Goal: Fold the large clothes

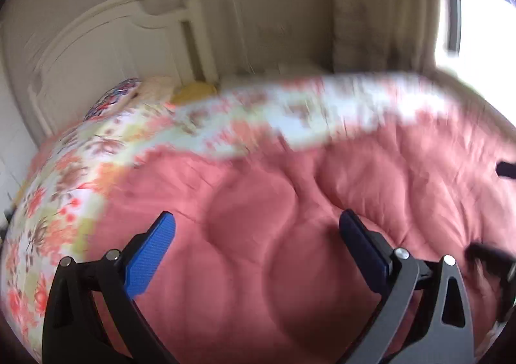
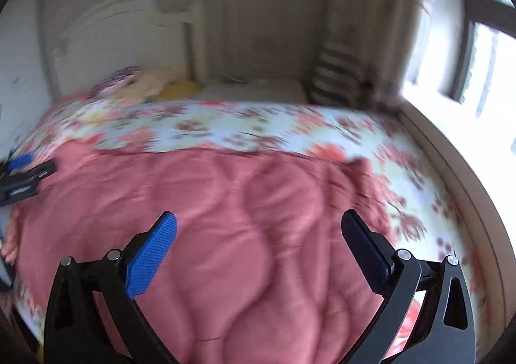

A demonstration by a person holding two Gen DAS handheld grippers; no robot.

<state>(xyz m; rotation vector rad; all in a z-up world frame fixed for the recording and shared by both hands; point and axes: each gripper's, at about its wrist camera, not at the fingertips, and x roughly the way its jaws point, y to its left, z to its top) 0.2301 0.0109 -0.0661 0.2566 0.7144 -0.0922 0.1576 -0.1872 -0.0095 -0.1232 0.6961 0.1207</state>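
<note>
Your pink quilted comforter (image 2: 225, 219) lies spread flat on the bed, over a floral sheet (image 2: 225, 125), and reaches toward the white headboard (image 2: 122, 38). In the right wrist view its far edge runs across the bed, side to side. Both views are blurred, so you cannot tell its long axis. Your left claw (image 1: 256, 248) is released, fingers wide apart above the pink fabric, gripping nothing. Your right claw (image 2: 258, 248) is likewise spread and empty over the comforter. The window (image 2: 483, 57) is to your right.
</note>
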